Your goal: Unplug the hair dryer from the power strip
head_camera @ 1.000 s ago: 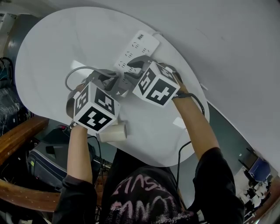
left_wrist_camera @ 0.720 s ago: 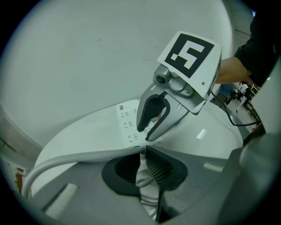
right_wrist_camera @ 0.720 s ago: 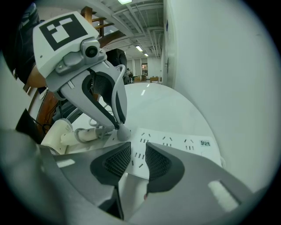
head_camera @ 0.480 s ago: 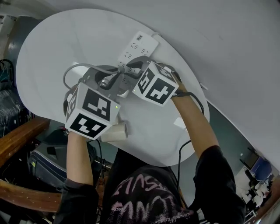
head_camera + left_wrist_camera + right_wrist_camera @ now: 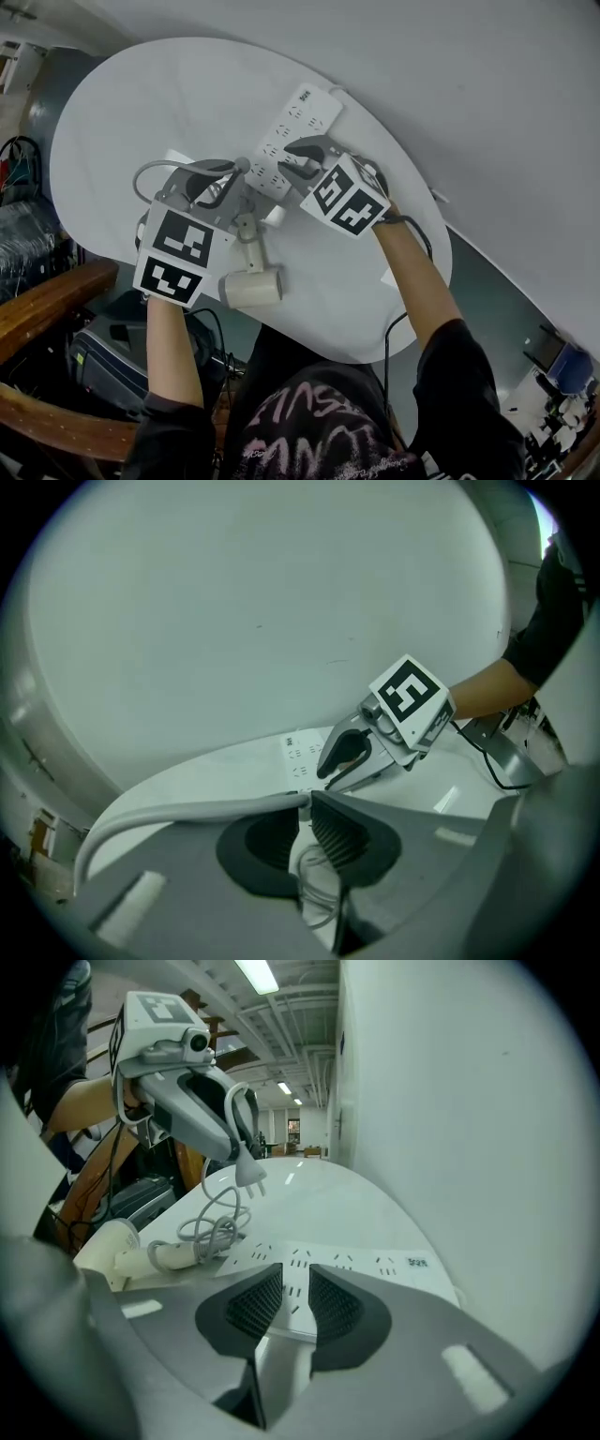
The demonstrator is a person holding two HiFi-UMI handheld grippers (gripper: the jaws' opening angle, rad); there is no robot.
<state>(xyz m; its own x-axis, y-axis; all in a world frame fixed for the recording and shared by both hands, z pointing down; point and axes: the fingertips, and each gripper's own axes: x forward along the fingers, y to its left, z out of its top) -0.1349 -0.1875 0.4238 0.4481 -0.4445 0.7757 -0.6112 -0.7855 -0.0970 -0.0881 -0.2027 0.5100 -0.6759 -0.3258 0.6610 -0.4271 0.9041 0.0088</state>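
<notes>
The white power strip [image 5: 292, 122] lies on the round white table [image 5: 122, 103]. My left gripper [image 5: 230, 175] is shut on the hair dryer's grey plug [image 5: 249, 1172], which hangs clear above the strip, prongs down. Its cord [image 5: 208, 1226] loops down to the cream hair dryer [image 5: 251, 285] lying near the table's front edge. In the left gripper view the cord [image 5: 169, 812] runs left from the shut pads. My right gripper [image 5: 302, 159] rests its tips on the strip's [image 5: 375, 1262] top face. Its jaws have just been closing a little and stay open, with only the strip's surface showing in the gap.
The table's front edge runs just past the hair dryer, with wooden beams [image 5: 47, 300] and dark equipment [image 5: 103, 352] below. A grey wall [image 5: 487, 112] closes the far side. A black cable [image 5: 403, 319] trails along the person's right arm.
My left gripper has lifted up and back from the strip, pulling the plug out and carrying it along. The hair dryer now shows fully. The right gripper stays on the strip.
</notes>
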